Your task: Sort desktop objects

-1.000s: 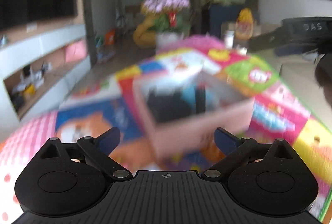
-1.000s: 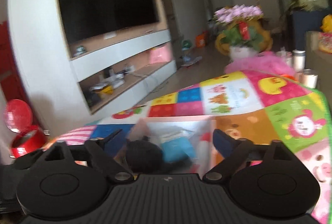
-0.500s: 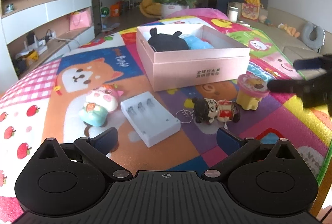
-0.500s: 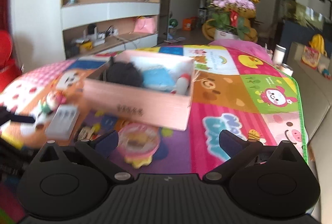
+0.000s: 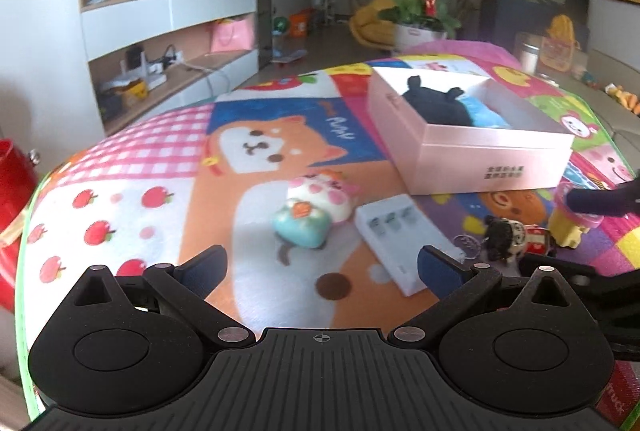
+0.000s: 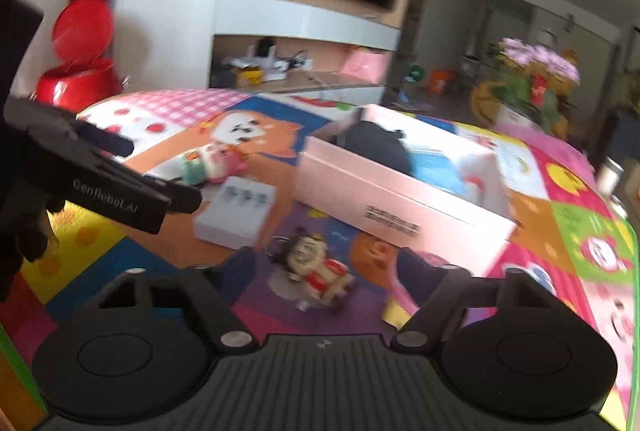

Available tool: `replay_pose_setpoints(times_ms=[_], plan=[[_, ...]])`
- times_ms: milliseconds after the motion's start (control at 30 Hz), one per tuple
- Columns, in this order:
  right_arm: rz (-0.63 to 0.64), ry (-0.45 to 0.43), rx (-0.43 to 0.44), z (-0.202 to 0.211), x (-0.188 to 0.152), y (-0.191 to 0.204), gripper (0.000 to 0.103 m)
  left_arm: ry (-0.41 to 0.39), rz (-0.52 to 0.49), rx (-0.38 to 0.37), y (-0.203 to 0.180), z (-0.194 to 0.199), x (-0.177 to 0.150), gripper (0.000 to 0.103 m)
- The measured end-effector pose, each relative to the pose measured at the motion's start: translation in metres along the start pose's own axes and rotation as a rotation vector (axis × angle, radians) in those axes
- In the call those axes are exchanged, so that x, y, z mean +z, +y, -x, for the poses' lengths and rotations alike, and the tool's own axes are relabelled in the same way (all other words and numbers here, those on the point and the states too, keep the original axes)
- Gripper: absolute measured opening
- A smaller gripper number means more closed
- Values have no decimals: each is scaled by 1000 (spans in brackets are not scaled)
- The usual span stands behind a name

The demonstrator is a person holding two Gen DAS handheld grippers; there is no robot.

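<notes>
While both grippers, left [image 5: 322,267] and right [image 6: 326,263], are hovering spread and empty, the doll keychain [image 6: 310,267] is lying near; light, rigid; pinch its body.

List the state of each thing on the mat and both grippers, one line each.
Pink box: open, holding black and blue items.
White tray: flat on mat, outside box.
Pig toy: lying on mat.
Doll figure: lying on mat.
Left gripper: open, empty.
Right gripper: open, empty.
</notes>
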State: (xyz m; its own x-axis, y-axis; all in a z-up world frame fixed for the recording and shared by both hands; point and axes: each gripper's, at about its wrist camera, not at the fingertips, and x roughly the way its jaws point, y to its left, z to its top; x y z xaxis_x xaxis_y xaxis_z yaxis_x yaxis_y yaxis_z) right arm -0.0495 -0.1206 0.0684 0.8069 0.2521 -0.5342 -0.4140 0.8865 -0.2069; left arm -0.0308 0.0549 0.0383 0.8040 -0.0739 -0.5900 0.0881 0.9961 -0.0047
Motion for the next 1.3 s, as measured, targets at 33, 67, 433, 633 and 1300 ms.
replay_pose_setpoints(times_ms=[33,67,433,633,1300], plan=[[16,15,-3,-8,2,3,66,2,5,1,1,1,-1,103],[31,30,-6,-16,3,5,62,4,10,0,3,2,-1,103],[-21,103,54,-8,-7,-11,40,38,-28,-167,-17,-4,-1,103],[-112,129,60,24,-22,-32,39,-7,-168,-247,-37,-31,15,103],[-219,214,38,23,-54,-42,102,139,-118,-604,-36,-25,-9,103]])
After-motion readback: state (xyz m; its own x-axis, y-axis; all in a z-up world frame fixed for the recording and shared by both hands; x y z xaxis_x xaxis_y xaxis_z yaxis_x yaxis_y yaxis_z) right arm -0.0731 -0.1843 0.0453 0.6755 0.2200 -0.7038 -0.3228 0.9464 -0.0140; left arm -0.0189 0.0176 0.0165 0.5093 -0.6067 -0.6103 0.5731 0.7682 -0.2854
